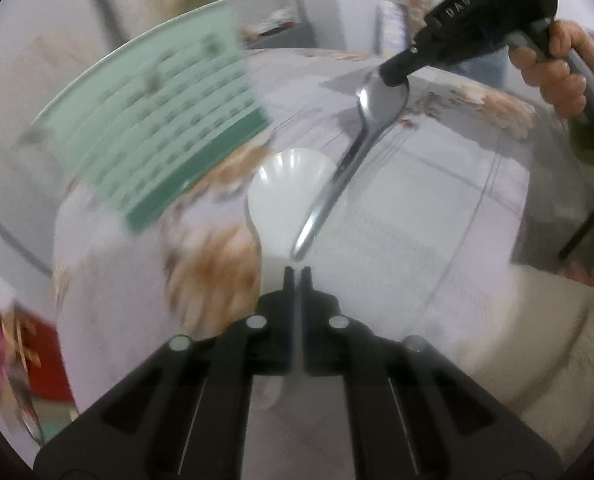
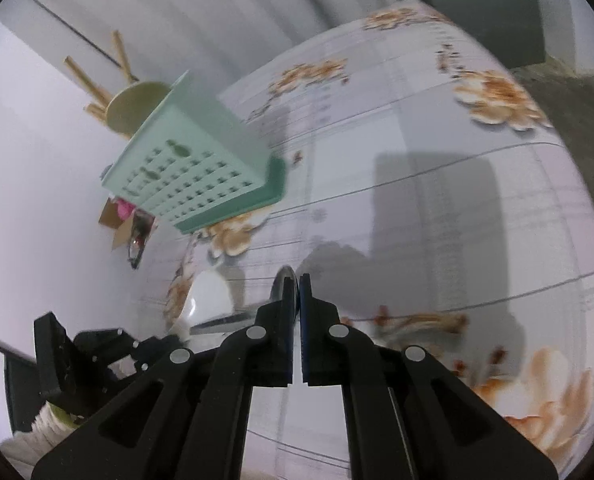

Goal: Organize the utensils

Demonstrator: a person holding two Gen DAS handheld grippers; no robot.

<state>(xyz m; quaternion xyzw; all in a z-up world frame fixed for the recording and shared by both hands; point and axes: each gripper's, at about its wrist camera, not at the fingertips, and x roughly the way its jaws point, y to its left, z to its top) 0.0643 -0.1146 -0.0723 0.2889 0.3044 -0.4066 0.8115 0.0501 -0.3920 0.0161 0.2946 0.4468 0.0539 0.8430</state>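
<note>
Two utensils are in play, one per gripper. Left wrist view: the left gripper (image 1: 295, 270) has its fingers pressed together on the handle of a white plastic spoon (image 1: 287, 196), whose broad bowl points away from the camera, above the floral tablecloth on the surface (image 1: 437, 208). A metal spoon (image 1: 349, 160) hangs diagonally across the frame, bowl up, free handle end just beside the left fingertips. Its bowl is clamped by the right gripper (image 1: 395, 76), which enters from upper right, held by a hand (image 1: 553, 68) with a green sleeve. A mint-green perforated utensil basket (image 1: 157, 128) stands on the surface at left, heavily motion-blurred. A red box (image 1: 45, 356) sits at lower left, off the surface.

Right wrist view: the right gripper (image 2: 295, 280) has its fingers closed on the metal spoon's bowl (image 2: 283, 282), only a rim showing past the fingertips; the handle runs left as a bright streak. The white plastic spoon (image 2: 209, 296) lies just left of it, with the left gripper (image 2: 157, 344) below at lower left. The basket (image 2: 201, 160) stands upright near the surface's (image 2: 437, 140) far-left edge, well apart from both spoons. A wooden stool (image 2: 133, 104) stands behind it; a grey cabinet (image 2: 481, 12) is at upper right.
</note>
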